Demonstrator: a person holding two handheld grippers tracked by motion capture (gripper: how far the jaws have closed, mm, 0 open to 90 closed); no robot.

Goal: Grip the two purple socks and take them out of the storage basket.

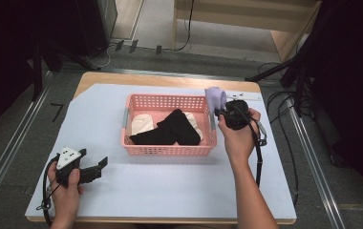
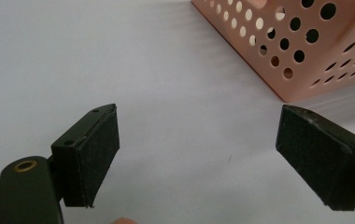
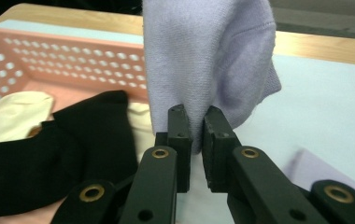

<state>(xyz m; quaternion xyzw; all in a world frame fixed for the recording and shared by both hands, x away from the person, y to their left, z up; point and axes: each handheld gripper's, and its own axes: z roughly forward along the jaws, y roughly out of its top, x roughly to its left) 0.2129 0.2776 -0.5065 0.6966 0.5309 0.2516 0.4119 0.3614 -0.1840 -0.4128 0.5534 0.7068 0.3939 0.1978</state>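
A pink perforated basket (image 1: pixel 170 149) stands mid-table on the white sheet, holding a black sock (image 1: pixel 167 130) and cream socks (image 1: pixel 144 121). My right gripper (image 1: pixel 223 110) hangs over the basket's right rim, shut on a lavender sock (image 1: pixel 215 98). In the right gripper view the jaws pinch the lavender sock (image 3: pixel 208 60) at its lower edge, with my right gripper (image 3: pixel 196 135) above the black sock (image 3: pixel 49 158) and the basket's wall (image 3: pixel 35 60). My left gripper (image 1: pixel 96 167) rests at the front left, open and empty; in its own view the left gripper (image 2: pixel 199 149) faces a basket corner (image 2: pixel 297 51).
Bare white sheet (image 1: pixel 170 191) lies in front of the basket and to its left. Another pale lavender piece (image 3: pixel 315 163) lies on the sheet below my right jaws. Cables and metal rails run along the floor beside the table.
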